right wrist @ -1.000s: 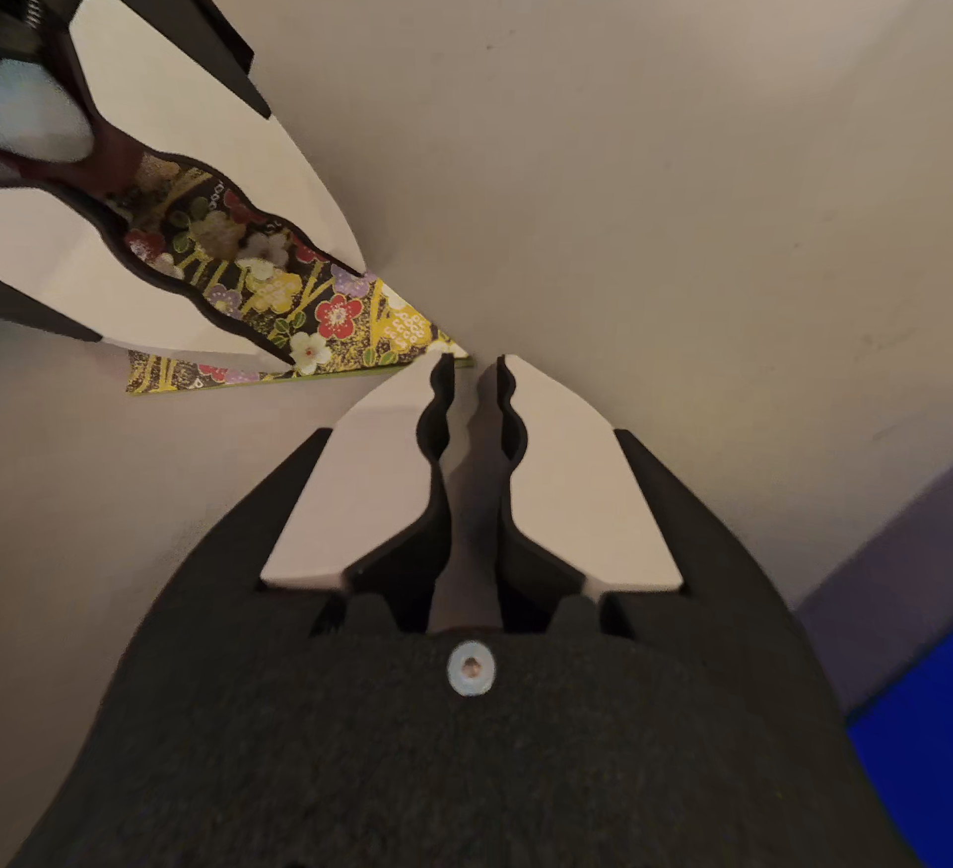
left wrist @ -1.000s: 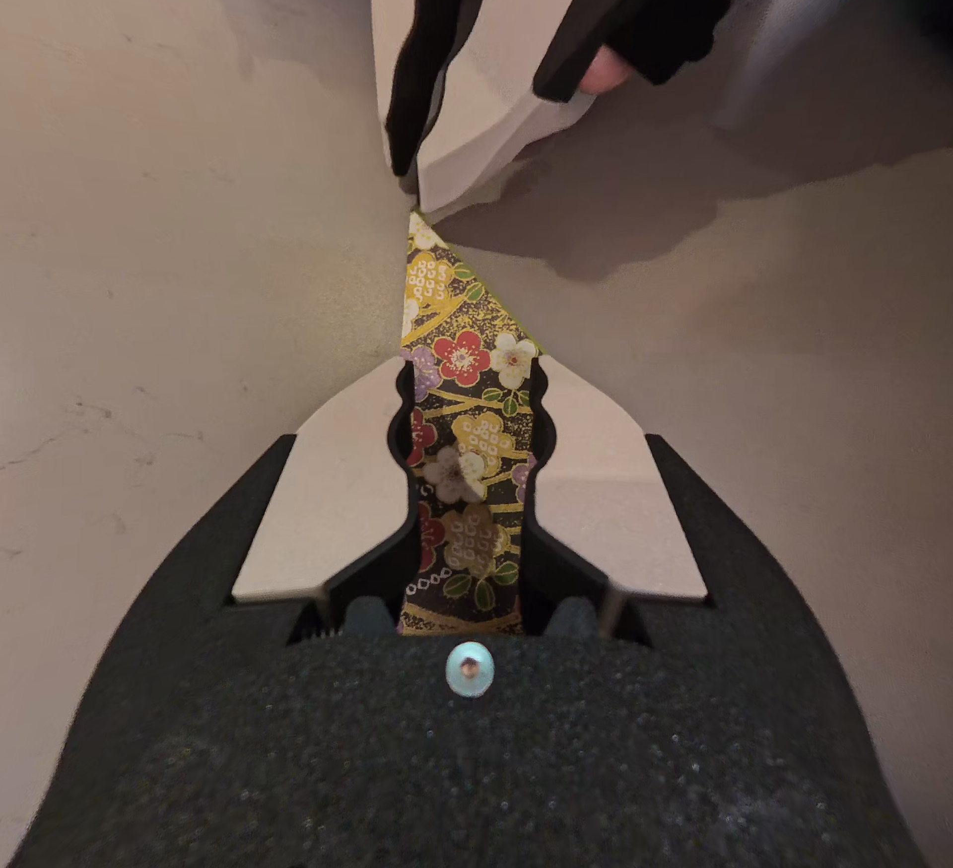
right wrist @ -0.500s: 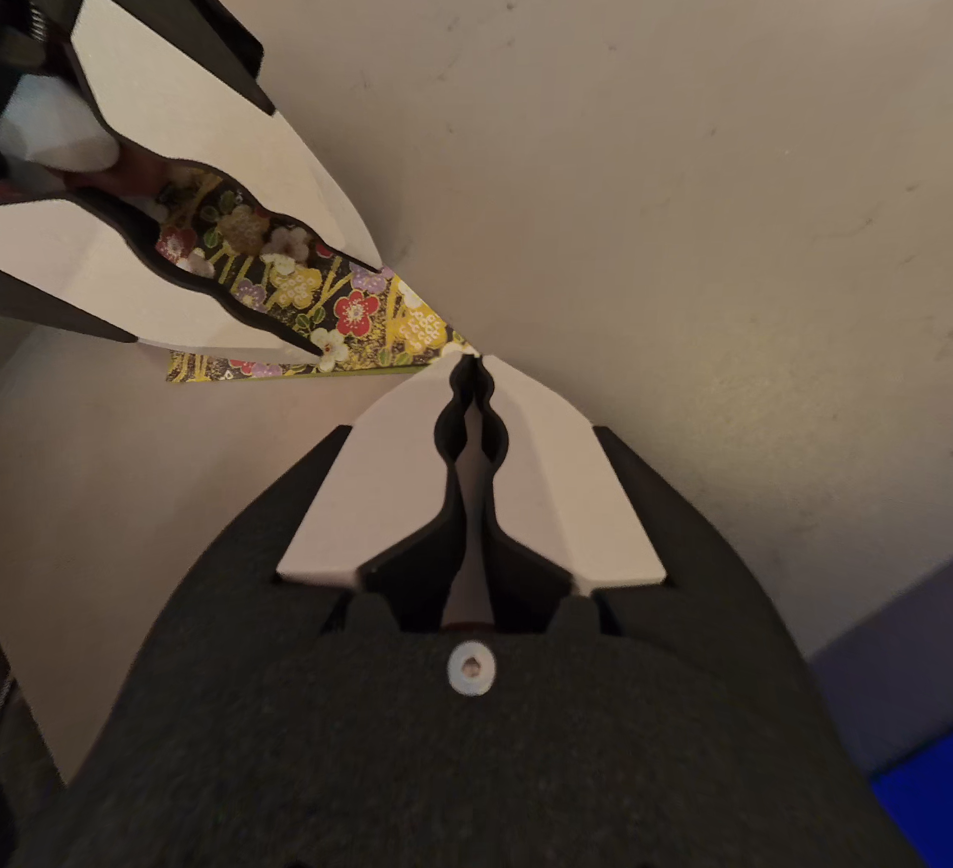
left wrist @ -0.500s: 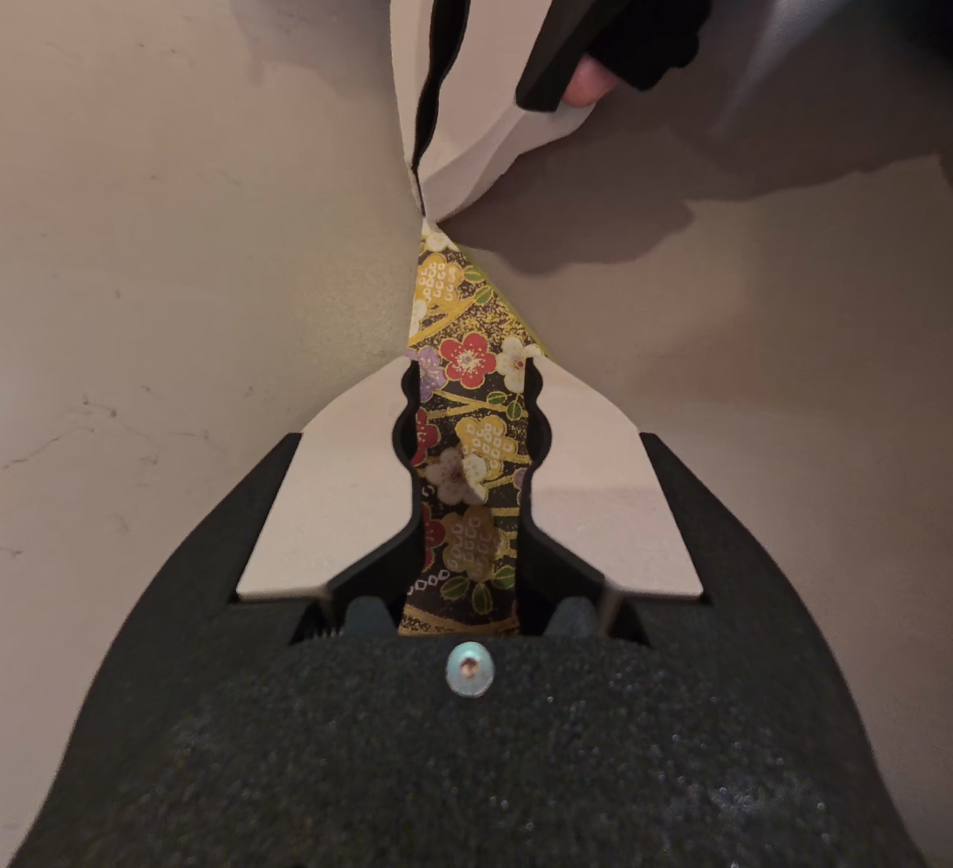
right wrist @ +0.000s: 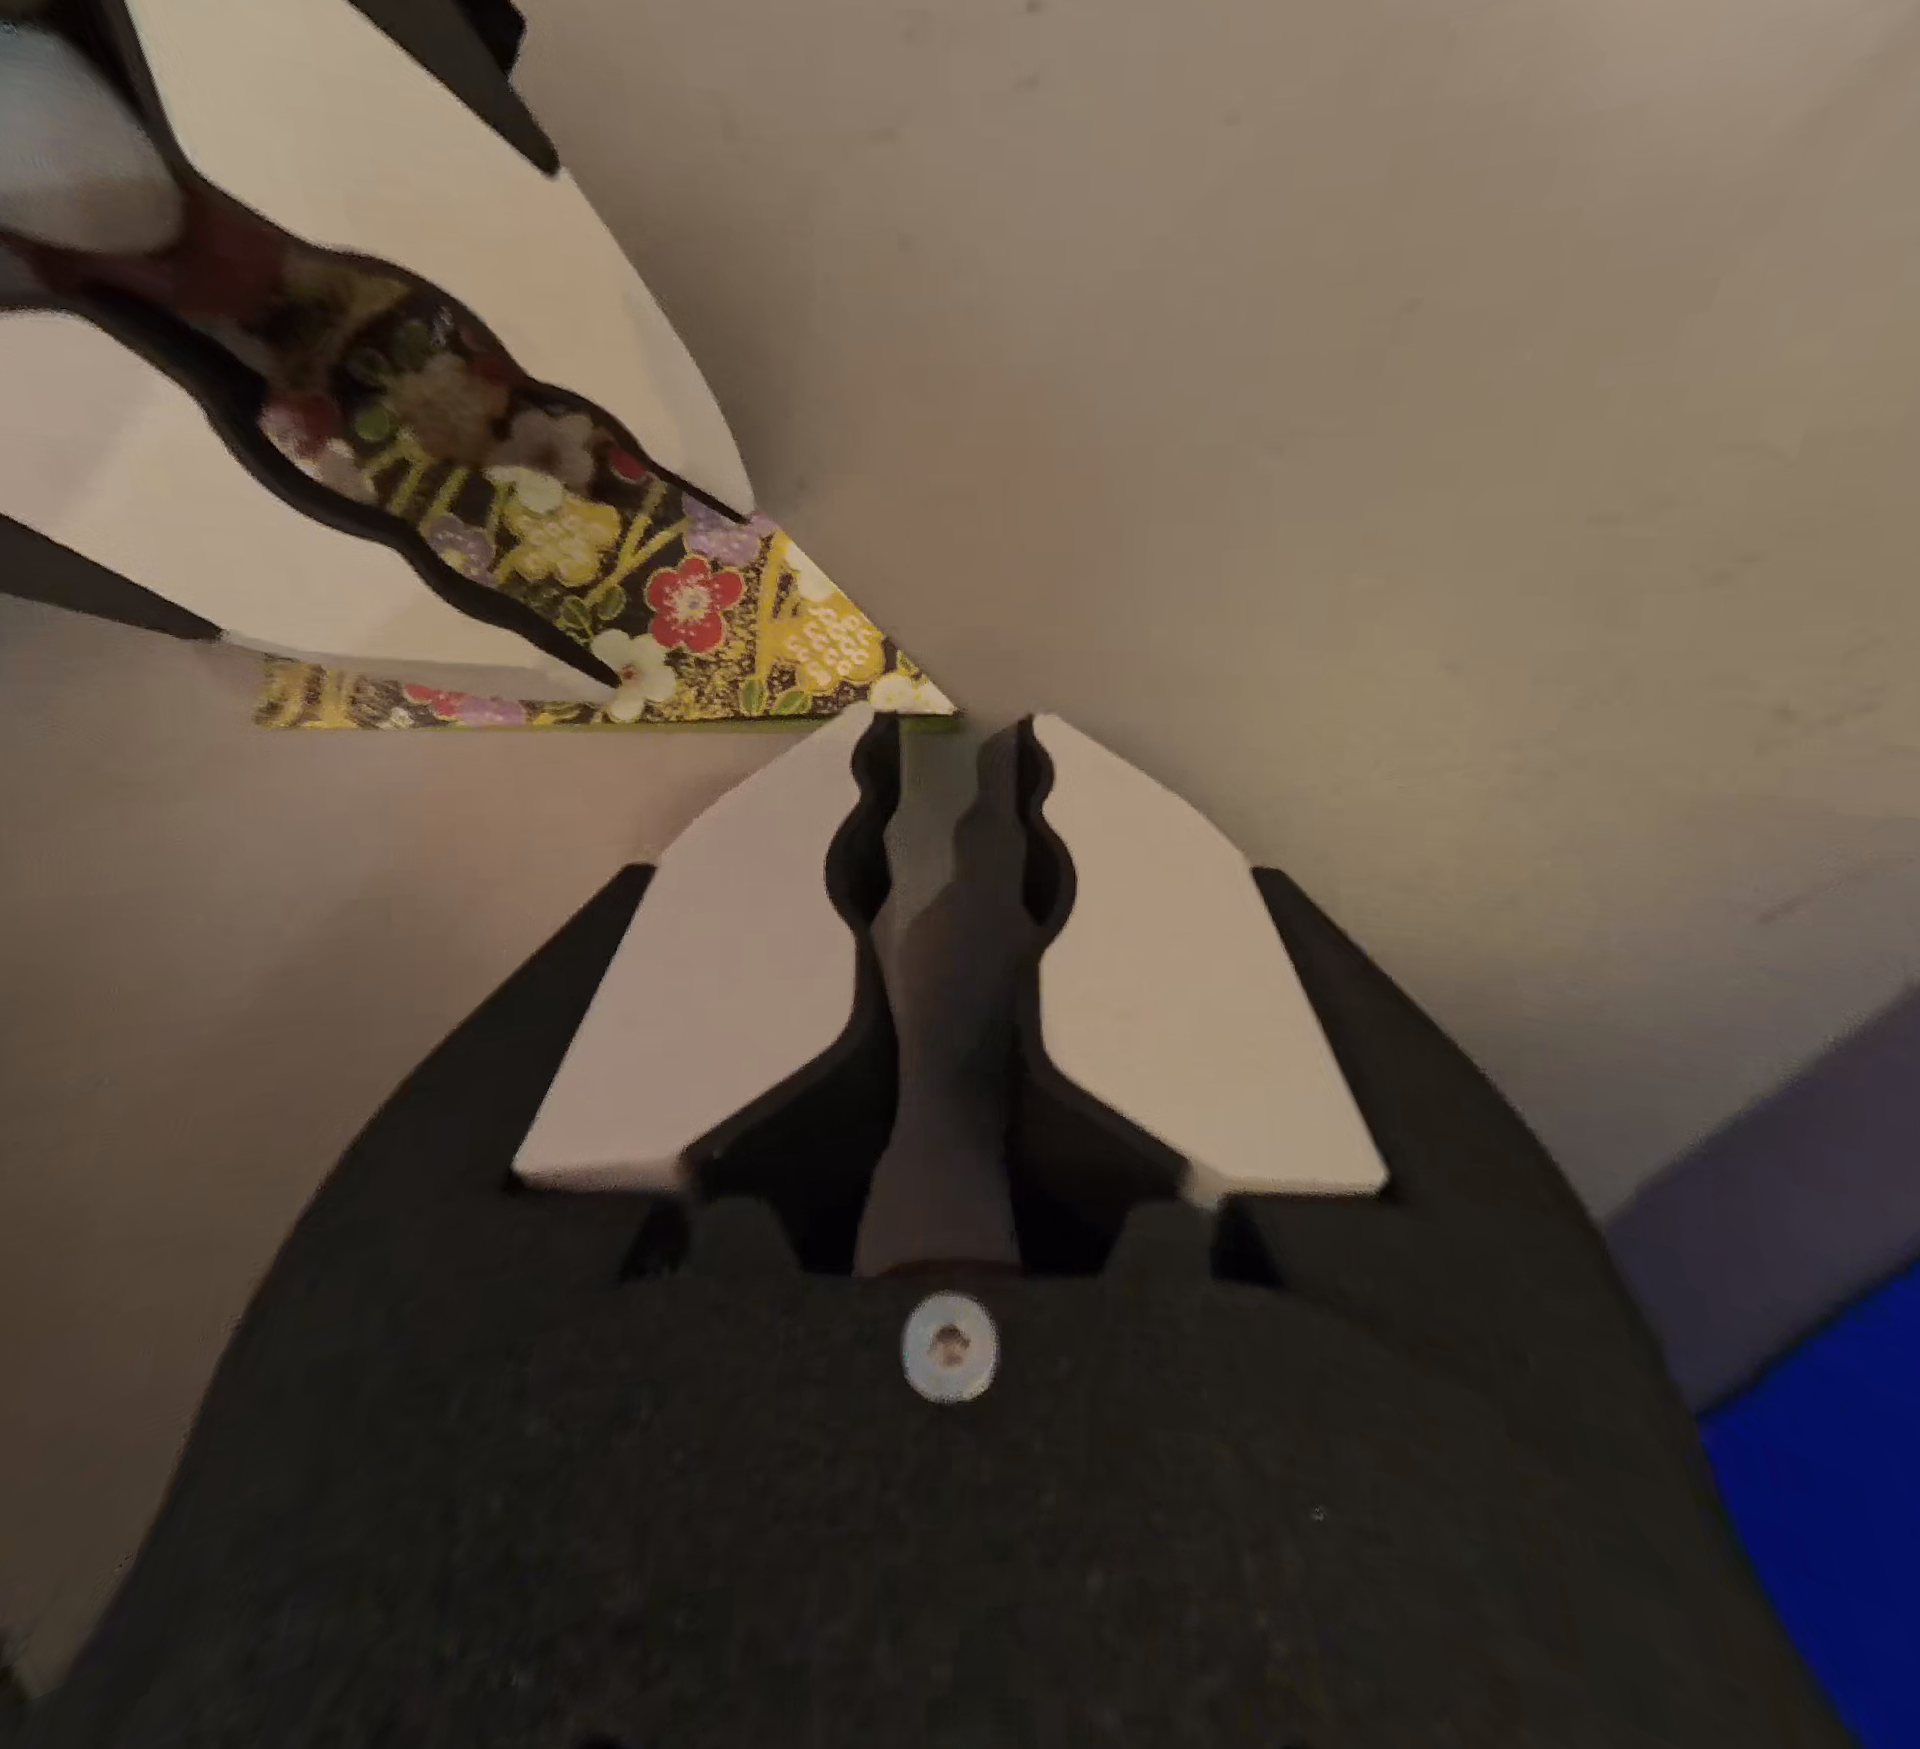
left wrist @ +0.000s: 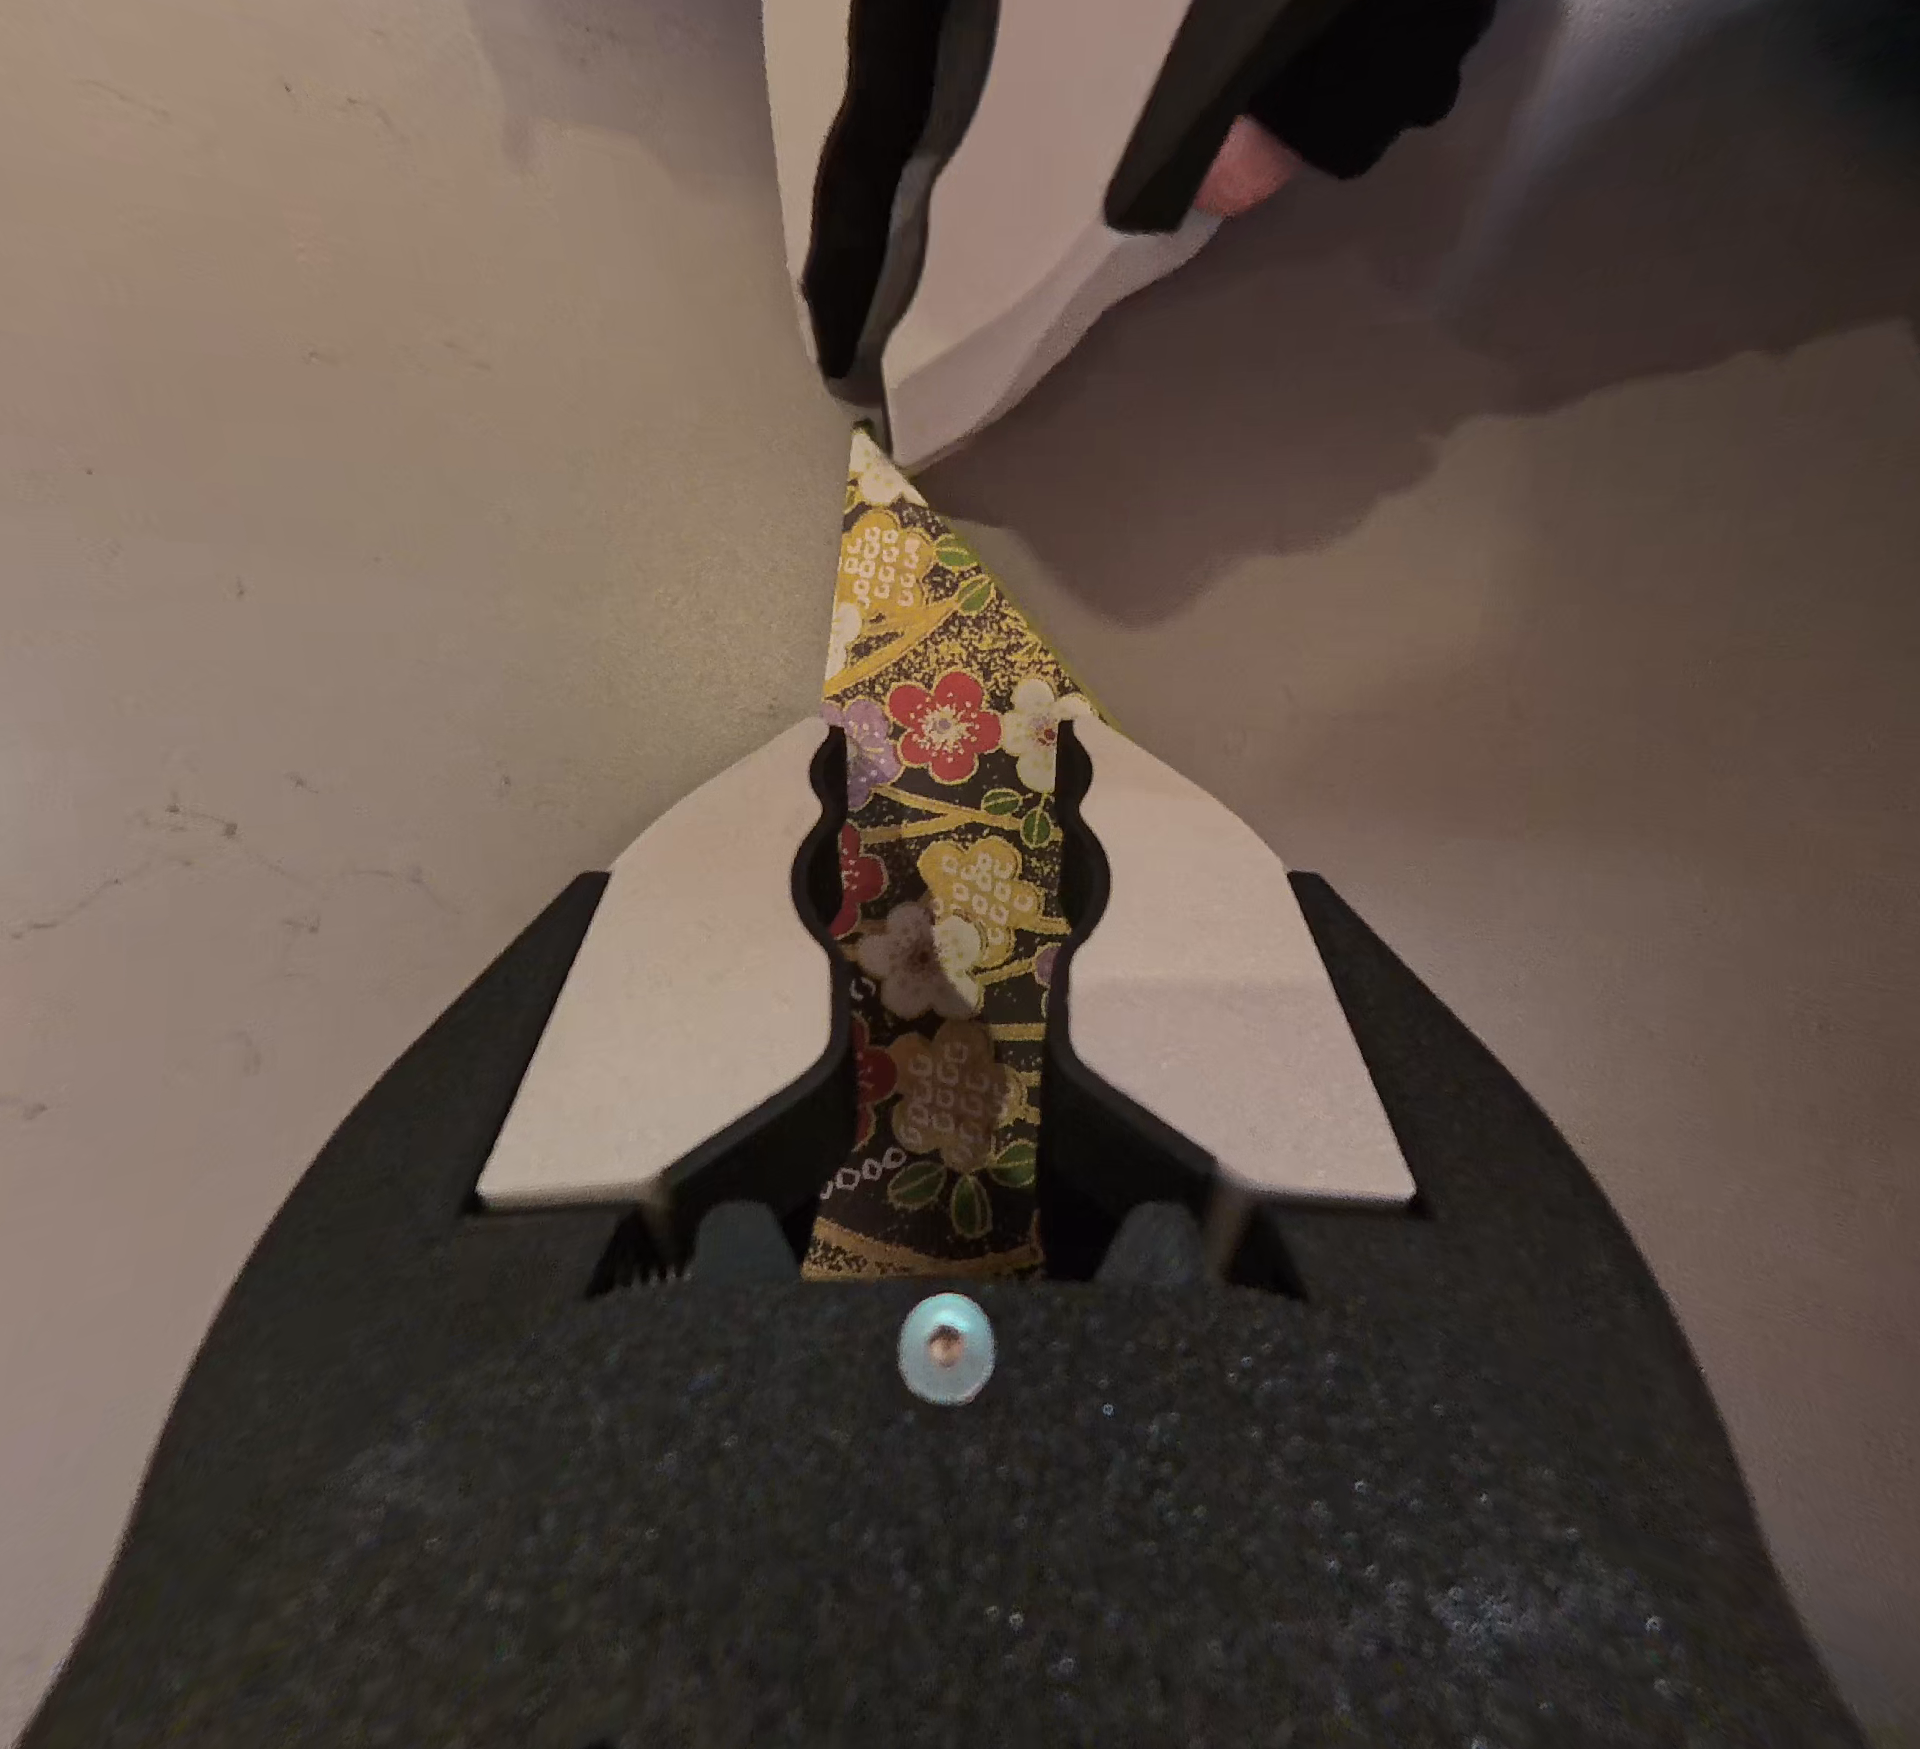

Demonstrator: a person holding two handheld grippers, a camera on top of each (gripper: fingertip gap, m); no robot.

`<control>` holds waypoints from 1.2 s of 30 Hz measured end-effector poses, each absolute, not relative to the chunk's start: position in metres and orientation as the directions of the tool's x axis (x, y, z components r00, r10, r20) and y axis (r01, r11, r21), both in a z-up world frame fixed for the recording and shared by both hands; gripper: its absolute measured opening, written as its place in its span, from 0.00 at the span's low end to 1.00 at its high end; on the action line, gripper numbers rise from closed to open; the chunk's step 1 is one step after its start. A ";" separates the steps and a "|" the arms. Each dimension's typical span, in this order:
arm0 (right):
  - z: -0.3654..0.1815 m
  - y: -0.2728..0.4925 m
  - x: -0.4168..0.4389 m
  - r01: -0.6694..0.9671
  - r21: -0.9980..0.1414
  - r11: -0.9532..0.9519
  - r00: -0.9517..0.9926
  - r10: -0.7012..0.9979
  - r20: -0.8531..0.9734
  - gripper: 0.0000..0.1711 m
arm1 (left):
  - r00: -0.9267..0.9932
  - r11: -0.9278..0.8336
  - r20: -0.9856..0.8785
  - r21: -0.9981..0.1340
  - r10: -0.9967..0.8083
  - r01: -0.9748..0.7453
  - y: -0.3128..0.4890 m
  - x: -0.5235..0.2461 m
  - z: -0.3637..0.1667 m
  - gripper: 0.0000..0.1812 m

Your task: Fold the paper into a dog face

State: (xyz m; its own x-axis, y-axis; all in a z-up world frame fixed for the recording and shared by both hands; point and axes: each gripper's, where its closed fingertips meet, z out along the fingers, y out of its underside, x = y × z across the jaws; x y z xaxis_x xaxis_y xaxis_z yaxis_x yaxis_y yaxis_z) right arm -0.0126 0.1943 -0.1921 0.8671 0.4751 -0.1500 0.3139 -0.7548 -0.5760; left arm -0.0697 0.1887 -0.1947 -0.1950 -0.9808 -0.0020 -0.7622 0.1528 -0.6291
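Half a second ago the right gripper [right wrist: 956, 728] had its jaws nearly pinched together; they now stand slightly apart with nothing between them, much as a second ago, while the left gripper [left wrist: 951, 743] has kept its place over the paper [left wrist: 940, 878]. The paper, one folded triangle printed with red, yellow and white flowers on black and gold, lies flat on the pale table [left wrist: 364, 504]. The left jaws are open and straddle it: the sheet runs up the gap between them, and its point reaches out past their tips. Whether those tips press on it cannot be told. In the right wrist view the paper [right wrist: 727, 629] ends in a sharp corner just beside the tip of the right gripper's left-hand finger; whether they touch is unclear. In the left wrist view the right gripper [left wrist: 873, 390] stands tip-down at that same corner, held by a hand [left wrist: 1351, 78] in a black fingerless glove. Count: one paper, two grippers, one hand in view
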 end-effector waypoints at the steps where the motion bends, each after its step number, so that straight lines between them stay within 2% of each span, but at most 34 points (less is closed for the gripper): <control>1: -0.194 0.194 -0.011 0.359 -0.570 -0.739 0.860 0.499 -0.105 0.13 | -0.195 0.153 -0.002 -0.629 -0.981 -0.762 0.189 -0.070 -0.195 0.21; 7: -0.195 0.195 -0.015 0.504 -0.575 -0.644 0.801 0.598 0.031 0.12 | -0.196 0.153 -0.001 -0.630 -0.981 -0.761 0.189 -0.070 -0.195 0.21; 9: -0.195 0.195 -0.017 0.517 -0.578 -0.632 0.790 0.612 0.038 0.08 | -0.195 0.153 -0.002 -0.629 -0.981 -0.762 0.189 -0.070 -0.195 0.21; 11: -0.196 0.197 -0.012 0.533 -0.566 -0.629 0.793 0.604 0.076 0.00 | -0.194 0.152 -0.001 -0.629 -0.981 -0.762 0.189 -0.070 -0.195 0.21; 18: -0.191 0.199 -0.012 0.557 -0.569 -0.605 0.786 0.605 0.126 0.00 | -0.193 0.151 -0.001 -0.629 -0.981 -0.763 0.189 -0.070 -0.195 0.21; 29: -0.153 0.195 -0.039 0.591 -0.679 -0.436 0.724 0.659 0.206 0.00 | -0.189 0.148 -0.001 -0.629 -0.982 -0.763 0.189 -0.069 -0.195 0.20; 36: -0.169 0.181 -0.063 0.657 -0.645 -0.390 0.638 0.744 0.200 0.00 | -0.186 0.145 -0.001 -0.629 -0.983 -0.763 0.189 -0.069 -0.194 0.20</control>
State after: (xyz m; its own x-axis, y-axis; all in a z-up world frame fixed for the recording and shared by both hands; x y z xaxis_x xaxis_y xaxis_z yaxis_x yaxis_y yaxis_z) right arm -0.0631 0.1805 -0.1685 0.6377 0.7437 0.2005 0.6574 -0.3899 -0.6448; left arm -0.0693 0.1894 -0.1945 -0.1863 -0.9825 -0.0011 -0.7635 0.1454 -0.6292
